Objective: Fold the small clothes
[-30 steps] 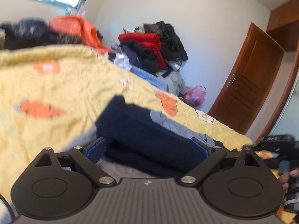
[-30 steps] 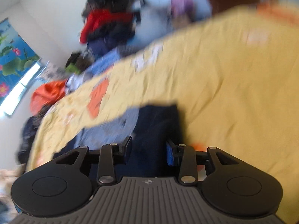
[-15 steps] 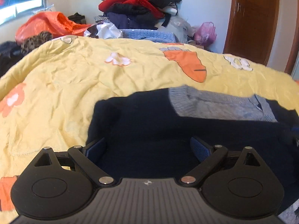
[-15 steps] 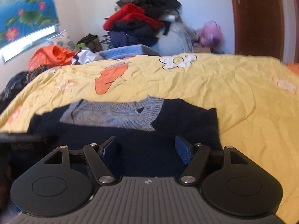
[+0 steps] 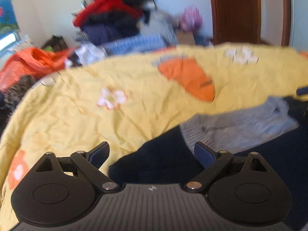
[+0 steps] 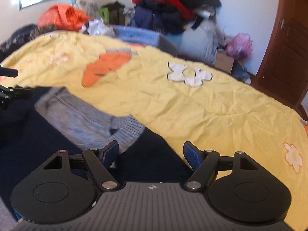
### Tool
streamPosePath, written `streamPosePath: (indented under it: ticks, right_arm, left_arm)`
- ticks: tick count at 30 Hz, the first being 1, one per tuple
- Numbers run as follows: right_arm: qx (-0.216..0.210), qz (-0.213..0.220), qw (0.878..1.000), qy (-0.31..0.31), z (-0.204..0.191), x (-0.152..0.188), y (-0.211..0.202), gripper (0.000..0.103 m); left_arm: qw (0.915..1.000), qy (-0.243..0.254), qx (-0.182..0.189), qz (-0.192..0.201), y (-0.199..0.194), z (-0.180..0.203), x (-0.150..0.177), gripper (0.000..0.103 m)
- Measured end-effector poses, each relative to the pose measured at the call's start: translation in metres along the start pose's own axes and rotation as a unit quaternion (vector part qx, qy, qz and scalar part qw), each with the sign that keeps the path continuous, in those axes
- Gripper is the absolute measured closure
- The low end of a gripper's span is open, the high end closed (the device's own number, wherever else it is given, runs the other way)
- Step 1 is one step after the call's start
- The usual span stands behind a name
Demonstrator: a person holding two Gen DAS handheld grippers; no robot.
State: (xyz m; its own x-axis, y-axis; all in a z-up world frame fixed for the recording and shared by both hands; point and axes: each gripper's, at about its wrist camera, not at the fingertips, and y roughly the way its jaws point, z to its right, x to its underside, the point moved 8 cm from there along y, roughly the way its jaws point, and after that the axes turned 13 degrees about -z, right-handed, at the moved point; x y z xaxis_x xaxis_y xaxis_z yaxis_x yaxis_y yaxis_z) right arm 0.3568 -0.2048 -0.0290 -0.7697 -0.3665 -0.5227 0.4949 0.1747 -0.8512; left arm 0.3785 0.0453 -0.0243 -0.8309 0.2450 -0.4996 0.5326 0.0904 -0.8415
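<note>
Navy sweater (image 5: 163,159) with a grey knit collar (image 5: 236,127) lies flat on the yellow quilt (image 5: 134,100). That is a workable base for folding: the spread body gives clean edges to pick.

Left gripper (image 5: 152,154): jaws stand wide and are closing a little, nothing pinched between the pads. Its left finger (image 5: 99,153) hangs over bare quilt, its right finger (image 5: 204,154) over the navy fabric just below the collar. So the gap straddles the sweater's left edge and shoulder. Contact cannot be told; the view is blurred.

Right gripper (image 6: 151,154): jaws are opening, fairly wide, nothing clamped. Its left finger (image 6: 110,153) sits at the ribbed collar rim (image 6: 125,132), its right finger (image 6: 192,157) at the navy-to-quilt boundary. The right shoulder of the sweater (image 6: 154,154) lies in the gap.

Judgement: each gripper lines up on its own shoulder, mirrored either side of the collar, likely to take a symmetric pinch for the next fold. Both point steeply down at the cloth, which suits pinching a flat layer.

The left gripper's tip shows at the left edge of the right wrist view (image 6: 11,93). The clothes pile (image 6: 173,5) behind the bed is not involved.
</note>
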Motion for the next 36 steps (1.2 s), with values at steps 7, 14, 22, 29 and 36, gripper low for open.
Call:
streamPosePath:
  ticks: [7, 14, 22, 29, 36]
  right_arm:
    - [-0.11, 0.003, 0.994, 0.021, -0.004, -0.007, 0.004, 0.091]
    - [-0.097, 0.05, 0.99, 0.087, 0.02, -0.005, 0.008, 0.091]
    - [-0.068, 0.071, 0.982, 0.158, 0.026, 0.016, -0.025, 0.038]
    - [-0.097, 0.104, 0.984, 0.107, -0.044, 0.082, -0.09, 0.022]
    - [-0.015, 0.081, 0.994, 0.071, -0.097, 0.132, -0.08, 0.017]
  left_arm:
    - [0.9988, 0.035, 0.033, -0.001, 0.024, 0.019, -0.013, 0.099]
    - [0.9983, 0.008, -0.056, 0.017, 0.036, 0.006, -0.019, 0.103]
    - [0.9903, -0.02, -0.132, 0.039, -0.001, -0.014, -0.003, 0.1]
    - [0.9966, -0.067, 0.032, 0.036, -0.074, 0.025, 0.082, 0.044]
    - [0.996, -0.072, 0.023, 0.047, -0.082, 0.045, 0.139, 0.024]
